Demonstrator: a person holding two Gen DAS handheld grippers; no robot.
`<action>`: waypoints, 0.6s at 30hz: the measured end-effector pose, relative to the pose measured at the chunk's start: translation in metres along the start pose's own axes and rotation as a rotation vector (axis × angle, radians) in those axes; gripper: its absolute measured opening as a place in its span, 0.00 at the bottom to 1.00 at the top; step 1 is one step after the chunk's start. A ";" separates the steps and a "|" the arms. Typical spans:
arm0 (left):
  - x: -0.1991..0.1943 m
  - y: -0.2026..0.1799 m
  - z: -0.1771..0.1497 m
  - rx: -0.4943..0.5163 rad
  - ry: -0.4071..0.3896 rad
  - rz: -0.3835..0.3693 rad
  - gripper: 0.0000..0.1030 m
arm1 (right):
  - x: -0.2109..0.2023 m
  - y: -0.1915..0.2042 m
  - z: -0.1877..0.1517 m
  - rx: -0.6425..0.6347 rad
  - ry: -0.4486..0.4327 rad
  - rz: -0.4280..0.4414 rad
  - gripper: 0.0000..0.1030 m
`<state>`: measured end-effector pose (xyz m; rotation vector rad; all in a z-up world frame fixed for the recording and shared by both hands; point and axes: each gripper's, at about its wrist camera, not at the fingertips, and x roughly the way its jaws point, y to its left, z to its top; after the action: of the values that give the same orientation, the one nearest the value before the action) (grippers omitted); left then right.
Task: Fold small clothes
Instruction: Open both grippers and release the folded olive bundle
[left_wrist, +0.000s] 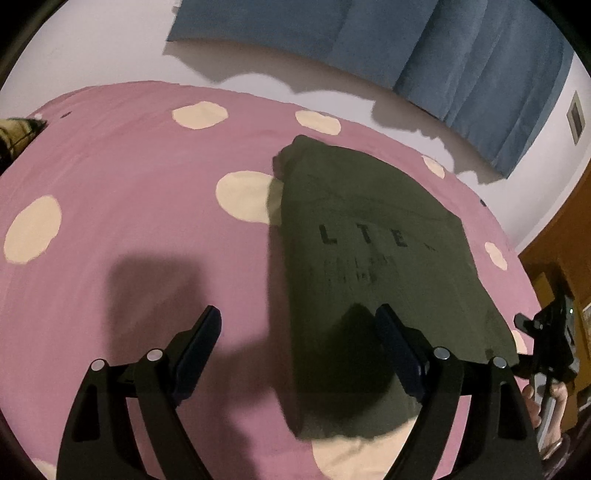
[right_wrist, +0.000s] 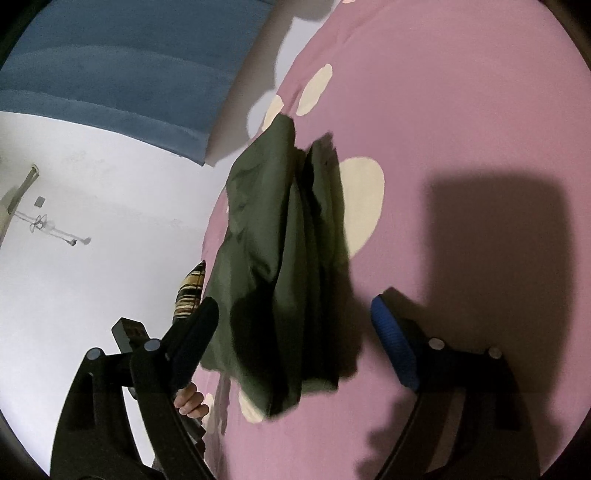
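One green shirt (left_wrist: 369, 251) on the bed (left_wrist: 129, 177). Two claws, left (left_wrist: 299, 343) & right (right_wrist: 295, 328), both spread wide. One blue curtain (left_wrist: 443, 48). One striped cloth (right_wrist: 190, 291) at bed's edge.

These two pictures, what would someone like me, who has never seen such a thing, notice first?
Probably the dark olive-green shirt, folded into a long strip with the letters LTE on it, lying on a pink bedsheet with big cream dots. Next come the black two-finger tools at the bottom of each view: the left gripper and the right gripper both hang open above the cloth, holding nothing. Behind the bed hangs a blue curtain.
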<state>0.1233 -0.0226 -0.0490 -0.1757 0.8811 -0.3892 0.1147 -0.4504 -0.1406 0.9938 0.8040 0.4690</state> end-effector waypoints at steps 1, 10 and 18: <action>-0.003 0.000 -0.003 -0.007 0.003 -0.001 0.82 | -0.002 0.000 -0.004 0.000 0.002 0.001 0.83; -0.036 -0.015 -0.042 0.011 -0.048 0.059 0.82 | -0.021 0.007 -0.040 -0.024 -0.008 -0.043 0.84; -0.053 -0.024 -0.070 -0.003 -0.060 0.112 0.82 | -0.017 0.038 -0.072 -0.180 -0.061 -0.309 0.87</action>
<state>0.0323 -0.0227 -0.0476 -0.1395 0.8286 -0.2768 0.0485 -0.4034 -0.1222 0.6992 0.8282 0.2382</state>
